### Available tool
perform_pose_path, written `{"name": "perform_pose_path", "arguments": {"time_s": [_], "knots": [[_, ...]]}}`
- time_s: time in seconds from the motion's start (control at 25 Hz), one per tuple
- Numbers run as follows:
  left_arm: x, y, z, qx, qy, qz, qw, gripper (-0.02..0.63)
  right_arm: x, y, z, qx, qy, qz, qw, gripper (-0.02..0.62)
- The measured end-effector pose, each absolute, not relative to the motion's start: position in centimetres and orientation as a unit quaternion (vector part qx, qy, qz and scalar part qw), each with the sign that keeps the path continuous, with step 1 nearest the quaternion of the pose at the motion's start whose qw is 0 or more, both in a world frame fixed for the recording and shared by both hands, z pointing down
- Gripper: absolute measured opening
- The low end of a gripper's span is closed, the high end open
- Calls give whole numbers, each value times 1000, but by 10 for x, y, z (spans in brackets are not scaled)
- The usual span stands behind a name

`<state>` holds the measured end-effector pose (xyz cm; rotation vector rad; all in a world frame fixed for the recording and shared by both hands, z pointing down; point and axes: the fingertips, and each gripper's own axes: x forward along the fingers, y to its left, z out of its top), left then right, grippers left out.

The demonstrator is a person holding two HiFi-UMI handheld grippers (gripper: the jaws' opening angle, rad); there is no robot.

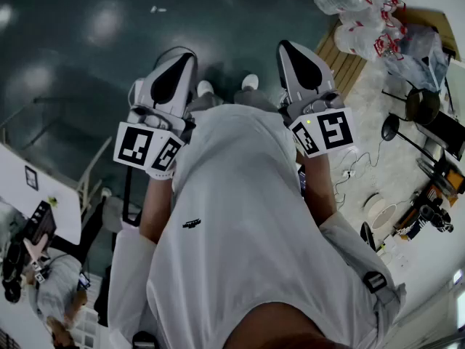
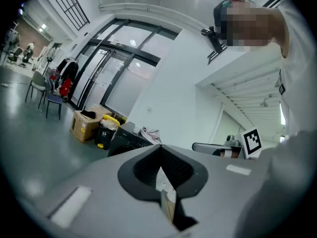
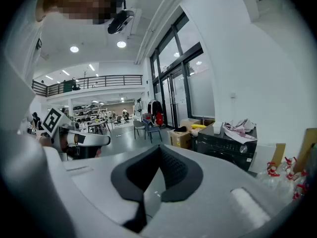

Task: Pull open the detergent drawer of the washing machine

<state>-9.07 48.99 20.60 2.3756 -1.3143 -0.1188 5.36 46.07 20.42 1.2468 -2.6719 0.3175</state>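
A black washing machine (image 3: 225,145) stands against the white wall some way ahead, with crumpled cloth (image 3: 238,129) on its top. It also shows in the left gripper view as the washing machine (image 2: 124,139). I cannot make out its detergent drawer at this distance. In the head view both grippers are held side by side in front of the person's chest, over the grey floor. My left gripper (image 1: 185,57) is shut and holds nothing, as the left gripper (image 2: 159,148) shows in its own view. My right gripper (image 1: 287,47) is shut too, and the right gripper (image 3: 159,148) is likewise empty.
A cardboard box (image 2: 84,124) and a black bin with a yellow lid (image 2: 106,130) stand left of the machine. Chairs (image 3: 147,128) are further back. White plastic bags (image 1: 356,13) lie on a wooden pallet (image 1: 341,64) at the right. Another person (image 1: 51,282) stands at the lower left.
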Motion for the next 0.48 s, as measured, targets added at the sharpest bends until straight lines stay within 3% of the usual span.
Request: {"name": "perform_pose_path", "arguments": {"time_s": [0.48], "knots": [[-14, 512, 196, 859, -463, -48, 211, 17, 116, 505, 196, 408, -904, 112, 68, -9]]}}
